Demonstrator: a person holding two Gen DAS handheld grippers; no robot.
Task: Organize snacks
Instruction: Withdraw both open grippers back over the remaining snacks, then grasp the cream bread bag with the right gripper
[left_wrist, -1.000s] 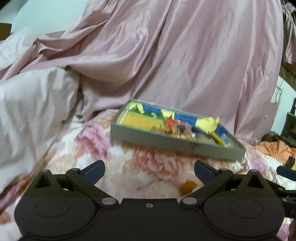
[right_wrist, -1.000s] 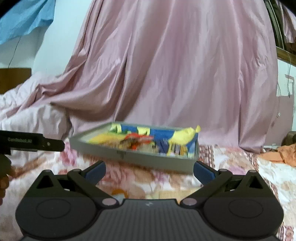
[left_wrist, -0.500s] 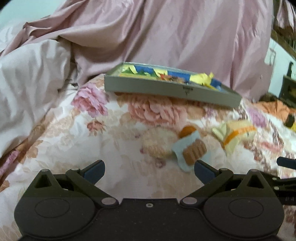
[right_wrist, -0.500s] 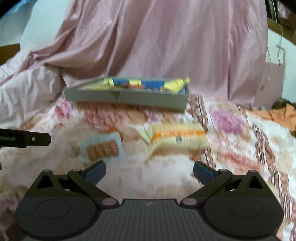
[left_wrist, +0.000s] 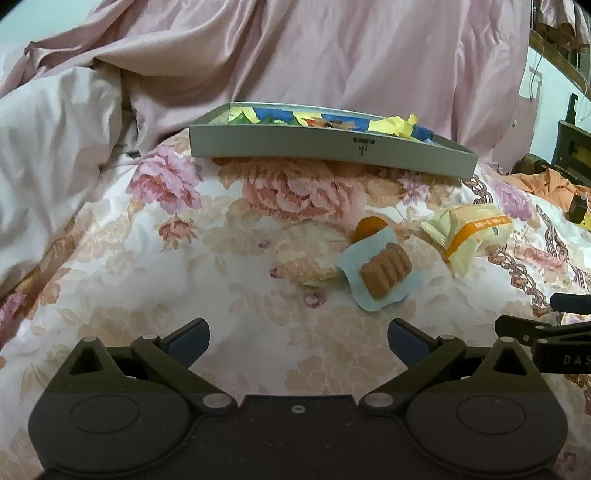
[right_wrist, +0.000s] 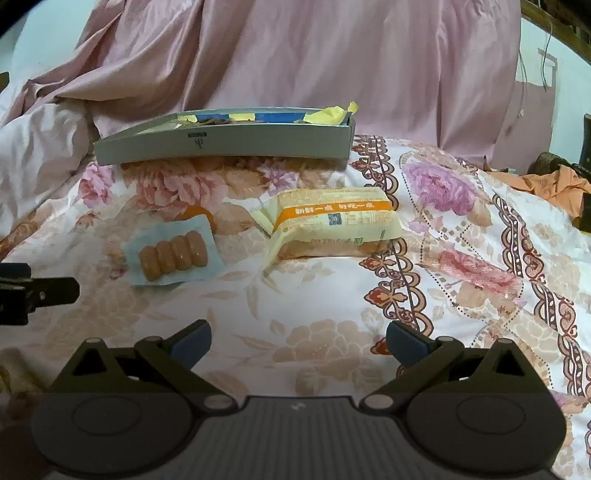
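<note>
Just ahead on the floral bedspread lie a sausage pack and, beside it, a yellow snack packet; behind sits the grey tray (already holding snacks). Left gripper and right gripper hover spread, empty.

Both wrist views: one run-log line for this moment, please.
left gripper open | right gripper open | sausage pack, yellow packet loose | tray behind

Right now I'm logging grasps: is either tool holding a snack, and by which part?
Nothing is held. The left tool and right tool are both open and empty; the sausage pack and yellow packet lie untouched on the bedspread.
</note>
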